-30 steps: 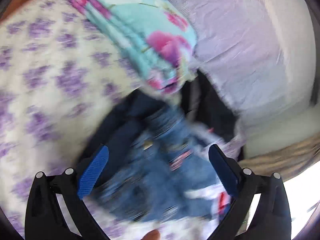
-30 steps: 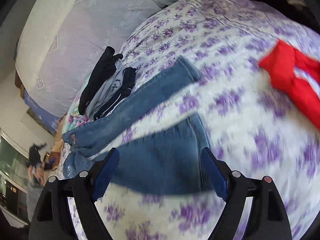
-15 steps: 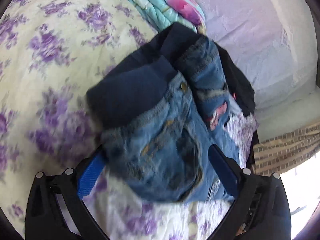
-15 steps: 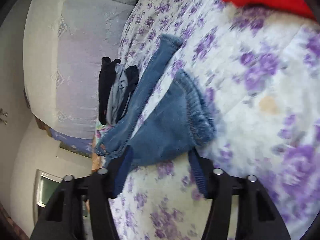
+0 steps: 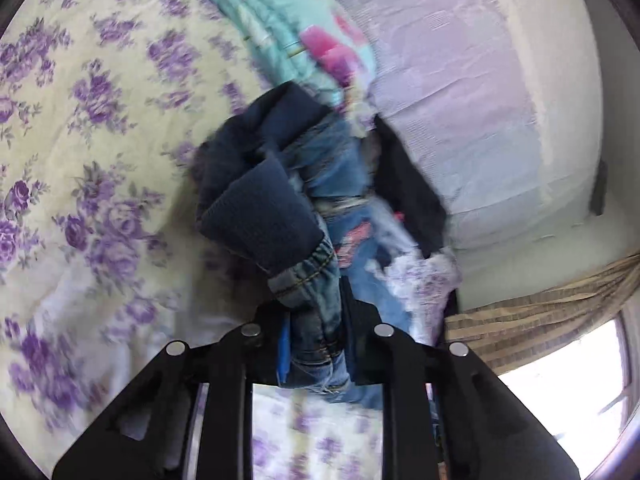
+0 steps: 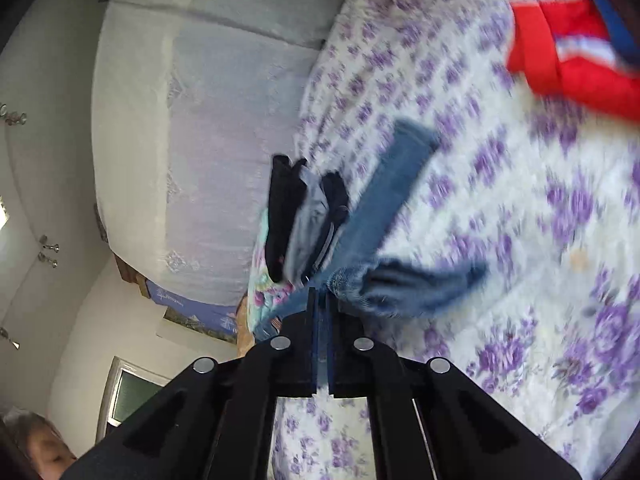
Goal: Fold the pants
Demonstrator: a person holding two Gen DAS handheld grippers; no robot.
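- The bed (image 5: 92, 128) fills both views, spread with a pale cover (image 6: 500, 208) printed in purple flowers, and a padded lilac-white headboard (image 6: 208, 128) runs along its far edge.
- The jeans (image 6: 384, 196) lie across that cover. One leg stretches flat towards the headboard, the other is bunched and pulled up off the bed near the right tool.
- Beyond them there's a turquoise floral quilt (image 5: 288, 28) folded on the bed, a red garment (image 6: 568, 60) off to the side, and a small stack of dark and grey clothes (image 6: 308, 212) just beside the jeans.
- Left tool (image 5: 314, 340): jaws closing, and they're already pinching the denim at the waist end, just below the dark ribbed waistband (image 5: 260, 216). That's a grip.
- Right tool (image 6: 320, 328): jaws drawn fully together, nipping the edge of the bunched leg (image 6: 420, 284) near its hem, as far as the blur lets me tell.
- So we're at the pick-up, I'd say, with both ends taken and the fold itself not yet made.
- Next move, by my reading: lift and draw the two ends apart to straighten the legs, then lay one over the other. Watch that thin right-side pinch, because it could slip.
- Room details: a striped curtain (image 5: 540, 320) by a bright window, wall hooks (image 6: 48, 248) on the far side.
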